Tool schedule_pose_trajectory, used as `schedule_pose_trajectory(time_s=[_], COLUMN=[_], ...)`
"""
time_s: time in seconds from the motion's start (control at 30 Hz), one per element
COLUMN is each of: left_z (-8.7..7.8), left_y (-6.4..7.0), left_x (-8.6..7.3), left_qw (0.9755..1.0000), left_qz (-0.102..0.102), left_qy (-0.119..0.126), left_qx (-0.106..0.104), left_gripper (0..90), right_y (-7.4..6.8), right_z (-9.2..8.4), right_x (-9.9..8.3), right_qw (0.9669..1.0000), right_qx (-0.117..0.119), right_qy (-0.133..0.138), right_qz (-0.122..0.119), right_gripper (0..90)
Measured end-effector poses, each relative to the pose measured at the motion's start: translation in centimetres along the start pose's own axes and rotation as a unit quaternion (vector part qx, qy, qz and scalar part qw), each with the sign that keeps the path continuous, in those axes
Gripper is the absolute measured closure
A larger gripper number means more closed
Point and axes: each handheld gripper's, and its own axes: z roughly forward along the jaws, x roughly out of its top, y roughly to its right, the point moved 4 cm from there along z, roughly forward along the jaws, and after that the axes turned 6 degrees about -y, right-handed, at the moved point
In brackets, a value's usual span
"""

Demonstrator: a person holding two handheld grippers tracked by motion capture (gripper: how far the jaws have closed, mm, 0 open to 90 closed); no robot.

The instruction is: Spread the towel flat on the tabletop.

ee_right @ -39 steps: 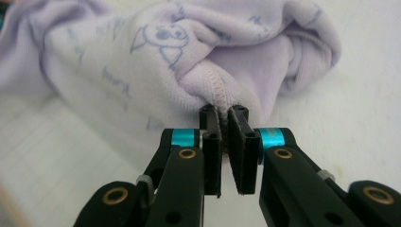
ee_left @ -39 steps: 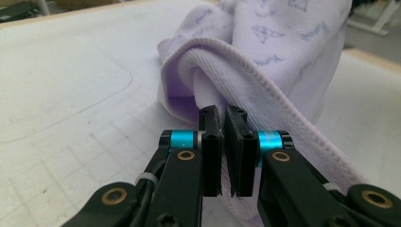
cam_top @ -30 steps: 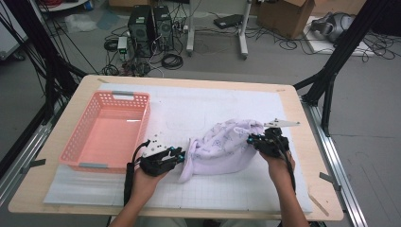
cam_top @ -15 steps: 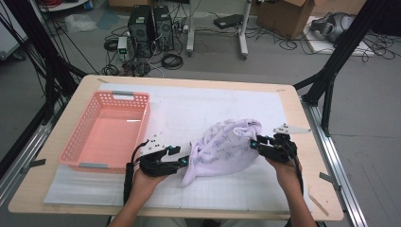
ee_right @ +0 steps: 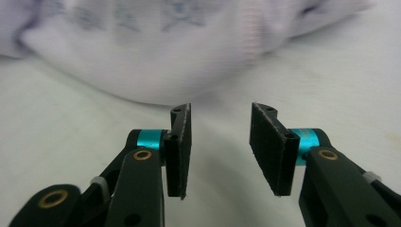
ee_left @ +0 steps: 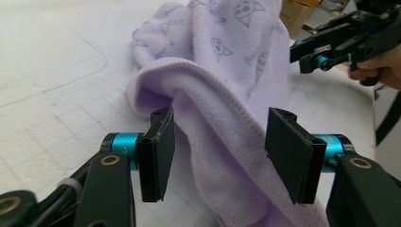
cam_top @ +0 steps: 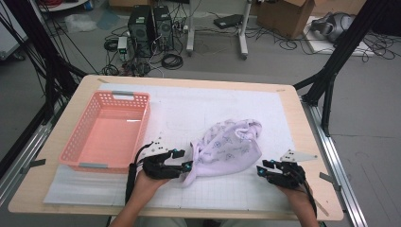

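A lavender towel [cam_top: 229, 149] with small printed figures lies bunched on the white mat. My left gripper [cam_top: 187, 165] is at the towel's near left corner. In the left gripper view a thick fold of the towel [ee_left: 236, 56] runs between the pads of this gripper [ee_left: 221, 116], which has just been opening and does not pinch it. My right gripper [cam_top: 261, 171] is low over the mat, just off the towel's right edge. It has just been opening too, and in the right gripper view it [ee_right: 221, 109] has nothing between its pads, the towel [ee_right: 156, 56] lying blurred beyond.
A pink plastic basket [cam_top: 106, 135] stands at the left of the table, close behind my left hand. The white gridded mat [cam_top: 213, 106] covers most of the wooden tabletop. Black frame poles, cables and computer cases are on the floor beyond the far edge.
The right gripper let go of the towel's upper right part and dropped right and toward the near edge. The towel sank flatter. The left jaws opened around the towel's corner; that hand stayed put.
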Motion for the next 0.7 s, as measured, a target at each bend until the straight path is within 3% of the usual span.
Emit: schedule_pose_trajectory(time_s=[0.07, 0.17, 0.2, 0.27, 0.33, 0.47, 0.57, 0.63, 0.7], left_z=[0.2, 0.6, 1.2, 1.5, 2.5, 3.0, 3.4, 3.3, 2.9], left_y=[0.3, 0.8, 1.2, 1.4, 1.7, 1.9, 1.8, 1.6, 1.5], left_x=[0.0, 0.0, -0.2, -0.3, -0.8, -1.2, -1.6, -1.6, -1.6], left_qw=[1.0000, 0.9999, 0.9995, 0.9992, 0.9974, 0.9946, 0.9929, 0.9930, 0.9942], left_qz=[0.004, 0.013, 0.021, 0.024, 0.034, 0.051, 0.055, 0.054, 0.043], left_qy=[-0.002, -0.006, -0.022, -0.030, -0.062, -0.083, -0.097, -0.096, -0.090], left_qx=[-0.003, -0.007, -0.006, -0.004, 0.012, 0.036, 0.041, 0.043, 0.038], left_gripper=[41.6, 39.5, 38.7, 38.3, 39.2, 43.8, 50.7, 63.6, 75.2], right_y=[-0.4, -1.6, -2.0, -2.5, -2.8, -3.0, -3.0, -3.1, -3.3], right_z=[0.2, 0.8, 1.0, 1.5, 2.1, 3.8, 4.2, 4.3, 4.3], right_x=[0.2, 1.1, 1.2, 1.2, 1.4, 1.6, 1.8, 1.9, 1.9], right_qw=[1.0000, 0.9994, 0.9992, 0.9989, 0.9988, 0.9973, 0.9972, 0.9973, 0.9976], right_qx=[0.007, 0.013, 0.021, 0.030, 0.024, -0.018, -0.029, -0.026, -0.020], right_qy=[0.000, 0.008, 0.007, 0.000, -0.005, -0.038, -0.038, -0.039, -0.038], right_qz=[-0.003, -0.031, -0.032, -0.037, -0.042, -0.061, -0.059, -0.056, -0.054], right_gripper=[57.3, 57.3, 57.2, 55.5, 55.2, 61.7, 66.6, 79.0, 83.6])
